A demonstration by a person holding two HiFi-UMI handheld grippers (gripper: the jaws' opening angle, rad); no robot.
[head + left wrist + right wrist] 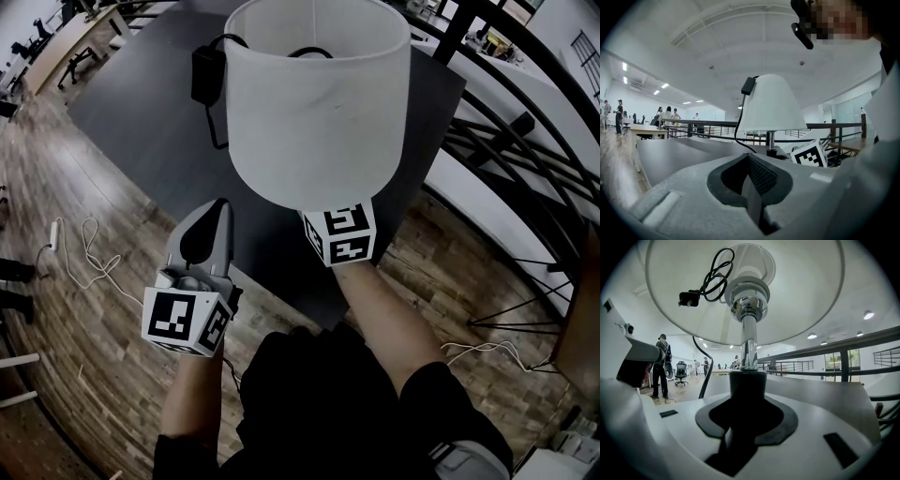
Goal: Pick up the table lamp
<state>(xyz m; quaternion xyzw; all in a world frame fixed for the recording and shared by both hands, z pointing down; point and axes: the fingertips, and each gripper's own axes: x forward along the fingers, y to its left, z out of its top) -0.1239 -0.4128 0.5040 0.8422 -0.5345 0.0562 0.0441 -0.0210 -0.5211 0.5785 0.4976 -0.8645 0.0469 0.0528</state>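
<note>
The table lamp has a wide white shade [319, 94] and stands on the dark table [141, 122]. In the right gripper view its chrome stem [749, 343] rises from a black collar [747, 385] under the shade [797, 291]. My right gripper [746, 404] is shut on that collar. In the head view only its marker cube [340, 234] shows below the shade, and the jaws are hidden. My left gripper [212, 217] is shut with nothing in it, near the table's front edge, left of the lamp. From the left gripper view [754, 187] the lamp [771, 105] stands ahead.
A black power adapter [205, 75] with its cord lies on the table behind the lamp; a coiled cord and plug [689, 298] hang inside the shade. Black railings [506, 141] run along the right. A white cable [84, 253] lies on the wooden floor at left. People stand far off.
</note>
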